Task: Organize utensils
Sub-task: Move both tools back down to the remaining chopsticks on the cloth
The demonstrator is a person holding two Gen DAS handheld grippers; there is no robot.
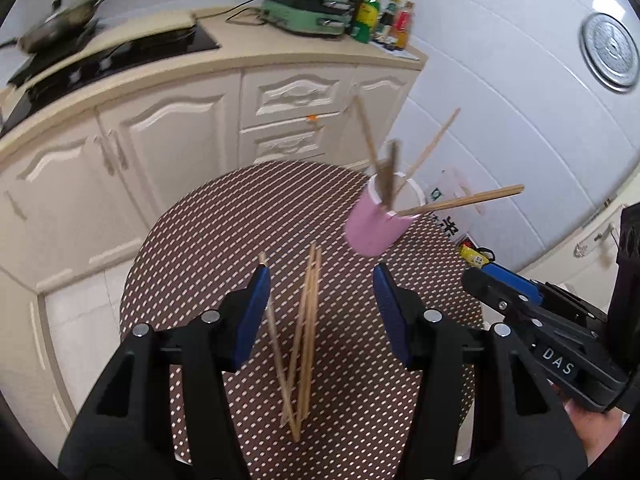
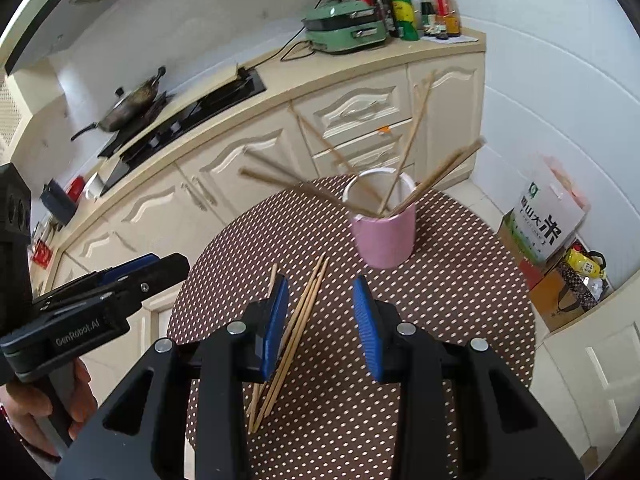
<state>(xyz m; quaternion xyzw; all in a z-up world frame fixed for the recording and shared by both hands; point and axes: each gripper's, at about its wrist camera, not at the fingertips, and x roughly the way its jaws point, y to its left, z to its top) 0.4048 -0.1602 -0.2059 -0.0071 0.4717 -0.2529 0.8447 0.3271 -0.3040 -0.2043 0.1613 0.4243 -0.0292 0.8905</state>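
Your round table [image 1: 224,224] has a brown dotted cloth, in a kitchen with cream cupboards [image 1: 168,136]. Thin wooden chopsticks [image 1: 304,340] lie near the smooth pink cup [image 1: 374,228]. Both your left hand-held gripper [image 1: 320,308] and right hand-held gripper [image 2: 320,320] stand apart, holding nothing.

A green grill [image 2: 344,32] and bottles [image 2: 424,10] stand on the kitchen counter [image 2: 280,68]; a pan [image 2: 132,104] sits on the stove [image 2: 180,120]. A rice bag [image 2: 540,220] rests on the floor.

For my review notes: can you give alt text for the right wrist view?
The right gripper, jaws open, hangs over loose chopsticks on a dotted brown round table. Behind them stands a pink cup holding more chopsticks. The left gripper enters at left.
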